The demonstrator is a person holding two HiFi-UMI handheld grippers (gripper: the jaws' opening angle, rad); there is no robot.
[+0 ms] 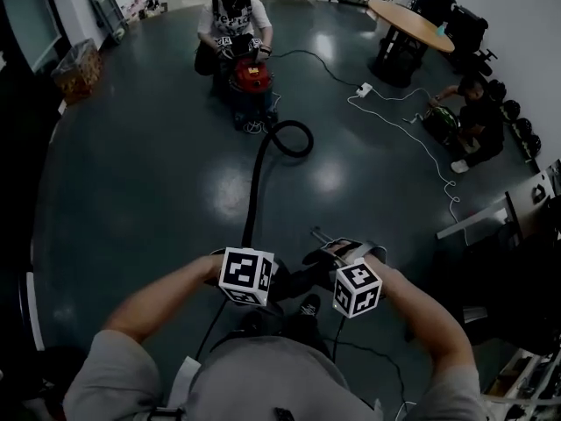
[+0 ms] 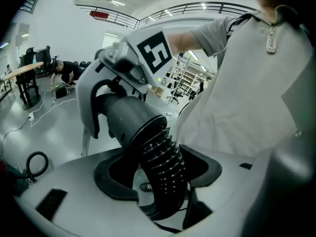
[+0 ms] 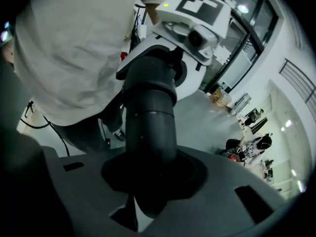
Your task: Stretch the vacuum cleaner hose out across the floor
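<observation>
A black ribbed hose (image 1: 256,182) runs over the floor from the red vacuum cleaner (image 1: 251,77), curls into a loop (image 1: 289,139), and rises to my grippers. My left gripper (image 1: 279,281) is shut on the ribbed hose (image 2: 160,157) just behind its smooth grey cuff (image 2: 129,113). The hose passes between the dark hollow pads of the left gripper (image 2: 158,181). My right gripper (image 1: 320,266) faces the left one. It is shut on the rigid end tube (image 3: 150,122), which fills the hollow of the right gripper (image 3: 153,177). The hose end hangs off the floor in front of my legs.
A person (image 1: 235,16) crouches behind the vacuum cleaner. Another person (image 1: 478,112) kneels at the right beside a white cable (image 1: 421,139). A round wooden table (image 1: 410,24) stands at the back right. Shelving and metal parts (image 1: 491,217) line the right edge.
</observation>
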